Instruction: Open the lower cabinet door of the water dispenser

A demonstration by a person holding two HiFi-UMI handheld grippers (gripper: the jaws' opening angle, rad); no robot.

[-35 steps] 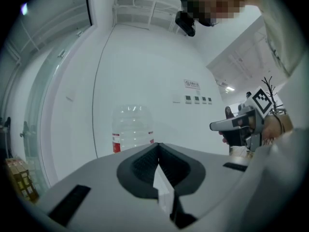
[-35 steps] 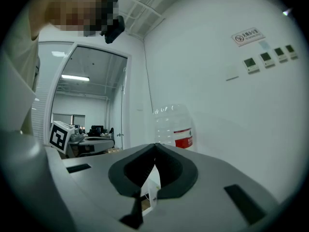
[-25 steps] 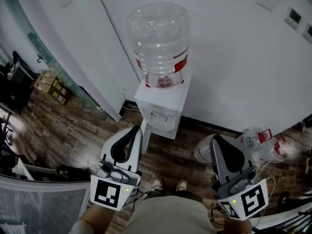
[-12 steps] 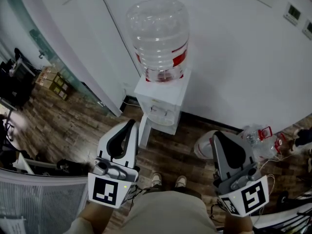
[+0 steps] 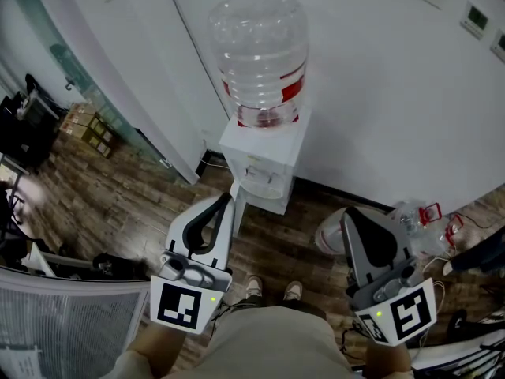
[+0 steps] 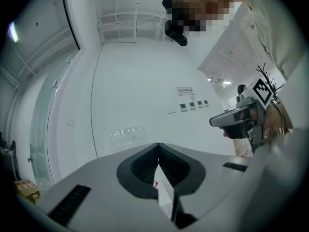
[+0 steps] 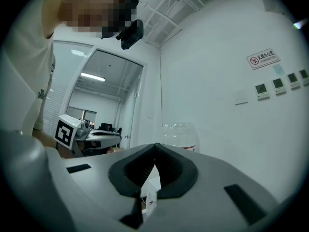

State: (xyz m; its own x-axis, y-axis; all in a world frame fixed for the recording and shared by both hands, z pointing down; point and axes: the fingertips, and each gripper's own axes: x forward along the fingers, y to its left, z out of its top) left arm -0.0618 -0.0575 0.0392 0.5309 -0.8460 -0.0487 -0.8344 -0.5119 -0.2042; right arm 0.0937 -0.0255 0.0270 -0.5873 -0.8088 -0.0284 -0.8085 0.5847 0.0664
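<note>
While both pairs of fingers are pressed together with nothing between them, the left gripper (image 5: 226, 199) and right gripper (image 5: 348, 216) are held above a dark wood-plank floor (image 5: 118, 204). Just ahead of the left fingertips stands the white water dispenser (image 5: 264, 160) with a clear bottle (image 5: 259, 54) on top. Its lower cabinet door cannot be made out from above. Behind it rises a white wall (image 5: 379, 101). Beside the right fingertips lie crumpled empty bottles (image 5: 418, 226). Well to the left of the left fingers are a glass partition (image 5: 59, 58) and cardboard boxes (image 5: 87, 129).
</note>
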